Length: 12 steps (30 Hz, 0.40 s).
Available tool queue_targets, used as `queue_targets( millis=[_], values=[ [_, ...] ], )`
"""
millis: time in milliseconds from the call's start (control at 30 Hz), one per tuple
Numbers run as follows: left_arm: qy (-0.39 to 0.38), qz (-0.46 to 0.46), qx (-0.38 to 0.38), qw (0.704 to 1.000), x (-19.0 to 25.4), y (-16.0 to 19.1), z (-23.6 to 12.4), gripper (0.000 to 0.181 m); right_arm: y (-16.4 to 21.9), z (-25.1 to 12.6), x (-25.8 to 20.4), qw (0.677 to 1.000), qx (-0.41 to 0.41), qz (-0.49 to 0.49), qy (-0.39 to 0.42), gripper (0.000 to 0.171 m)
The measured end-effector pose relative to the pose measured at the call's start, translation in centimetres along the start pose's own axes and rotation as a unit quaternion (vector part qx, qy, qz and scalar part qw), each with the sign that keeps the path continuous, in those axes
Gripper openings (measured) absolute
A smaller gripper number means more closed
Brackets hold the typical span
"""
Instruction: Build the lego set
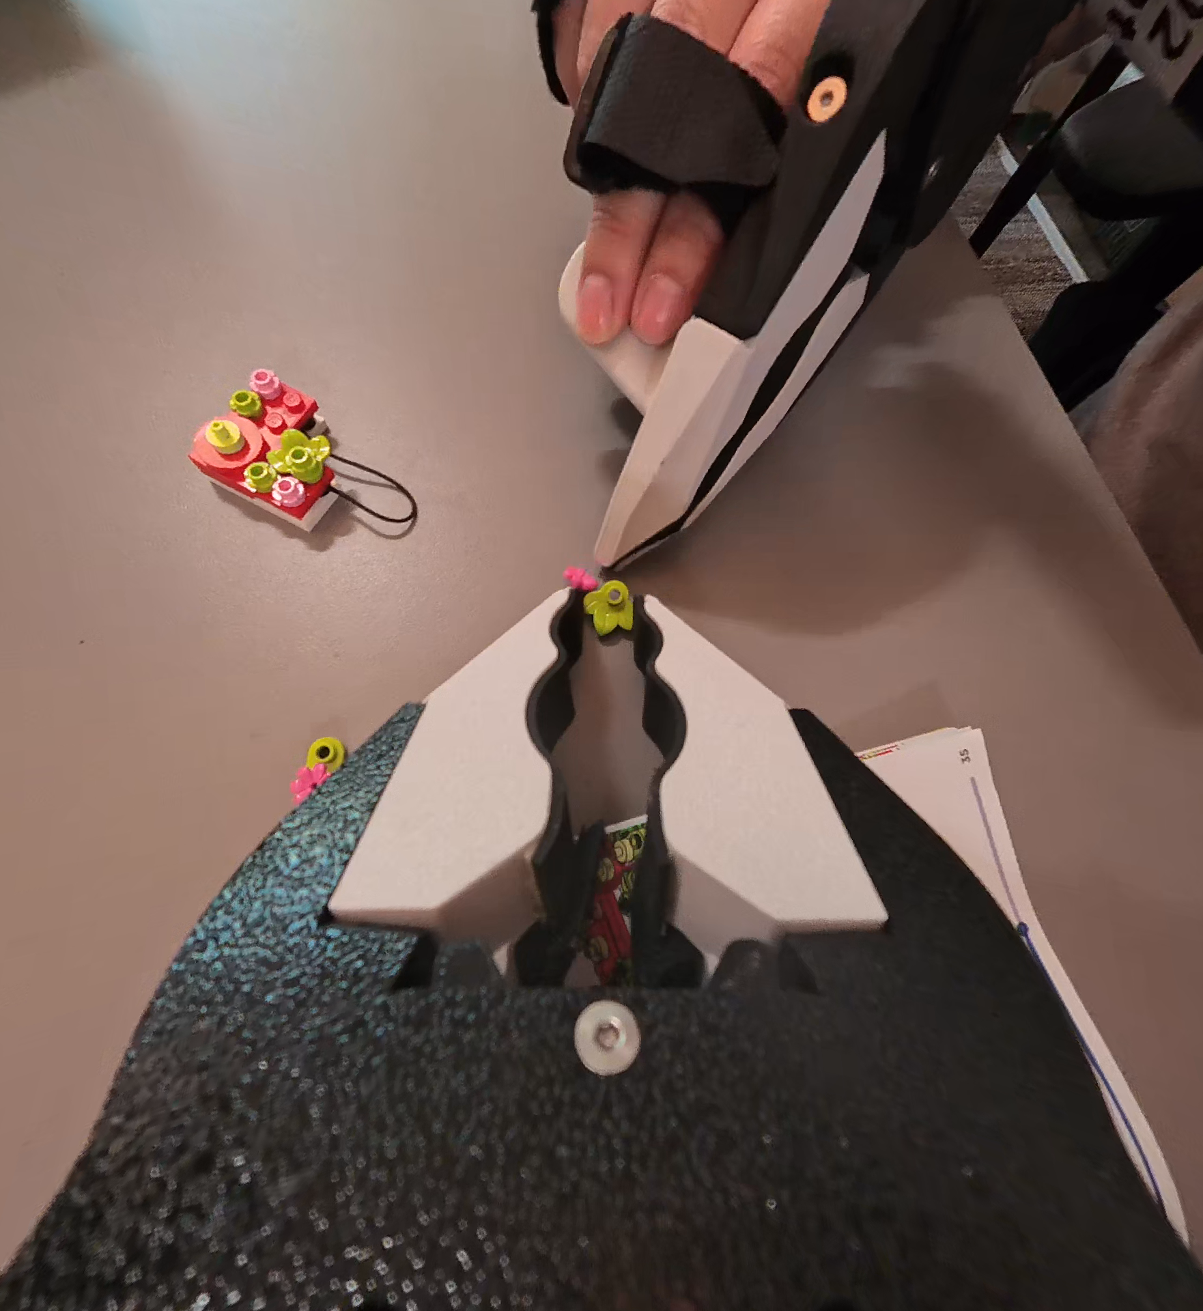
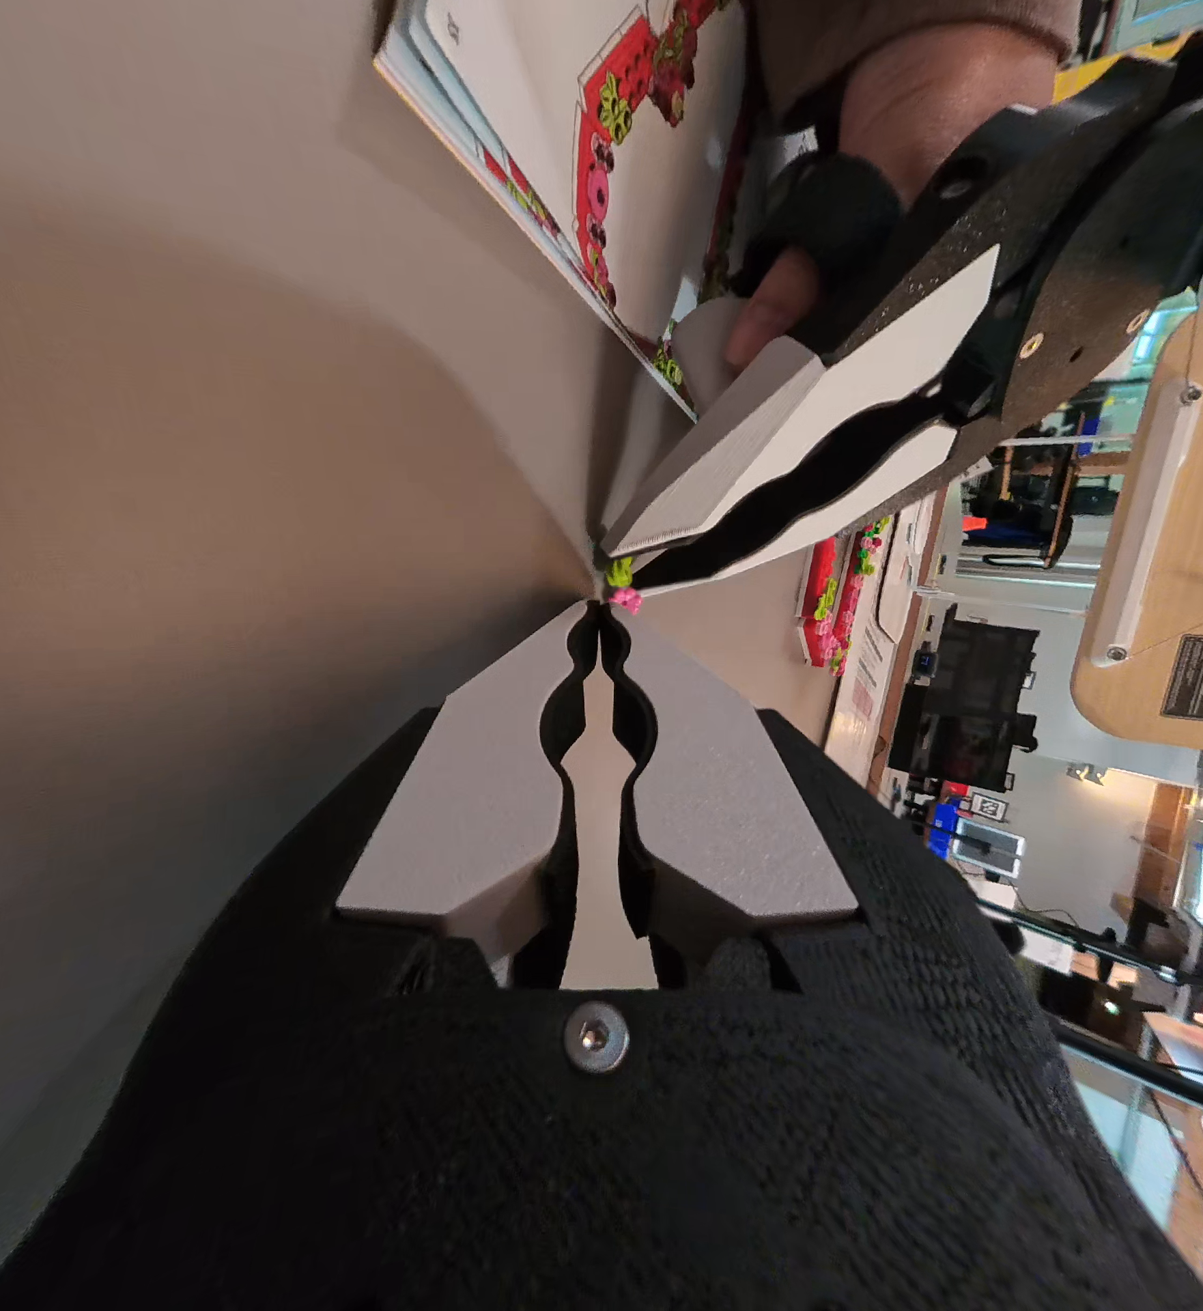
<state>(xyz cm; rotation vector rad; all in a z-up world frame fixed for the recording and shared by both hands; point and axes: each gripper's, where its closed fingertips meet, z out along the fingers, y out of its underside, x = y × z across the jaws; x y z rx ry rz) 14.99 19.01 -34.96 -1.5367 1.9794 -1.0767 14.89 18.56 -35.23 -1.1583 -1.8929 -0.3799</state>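
At the centre of the left wrist view, the left gripper (image 1: pixel 602 603) has its white fingers (image 1: pixel 492 709) parted only a little, with a small lime-green leaf-shaped lego piece (image 1: pixel 609 605) sitting between the tips; whether the tips actually press on it cannot be told. Just above it a tiny pink flower lego piece (image 1: pixel 579 578) lies at the tip of the right gripper (image 1: pixel 602 564), which comes down from the upper right of the frame in a person's hand (image 1: pixel 645 213). In the right wrist view the right gripper's (image 2: pixel 595 603) tips are clenched together, and the pink flower (image 2: pixel 625 599) sits just right of them, touching the lime leaf (image 2: pixel 618 570); whether the tips pinch it is not clear. The left gripper (image 2: pixel 620 560) reaches in there from the upper right.

On the grey desk (image 1: pixel 159 213), in the left of the left wrist view, rests a part-built red and white lego block with lime and pink studs (image 1: pixel 262 447) and a thin black cord loop (image 1: pixel 379 496). Lower left of centre, a loose lime round piece (image 1: pixel 325 752) touches a loose pink flower (image 1: pixel 308 780). An open white instruction booklet (image 1: pixel 953 794) lies at right, under the left gripper
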Motion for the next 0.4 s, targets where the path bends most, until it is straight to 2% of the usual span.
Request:
queue_targets(
  millis=[100,167,300,400],
  values=[
    [-0.002,-0.003,-0.002,1.0,-0.1,0.1,-0.1,0.013,0.4,-0.1,0.0,0.999,-0.002,0.042,-0.002,0.0],
    [-0.006,-0.004,-0.007,1.0,-0.2,0.3,-0.2,0.013,0.5,-0.3,0.0,0.991,0.011,0.132,-0.018,0.0],
    [-0.01,-0.003,-0.01,1.0,-0.3,0.4,-0.3,0.013,0.3,-0.5,0.3,0.938,0.047,0.339,-0.054,0.0],
    [-0.01,-0.003,-0.01,1.0,-0.3,0.4,-0.3,0.013,0.4,-0.6,1.3,0.92,0.065,0.386,-0.027,0.0]
  ],
)
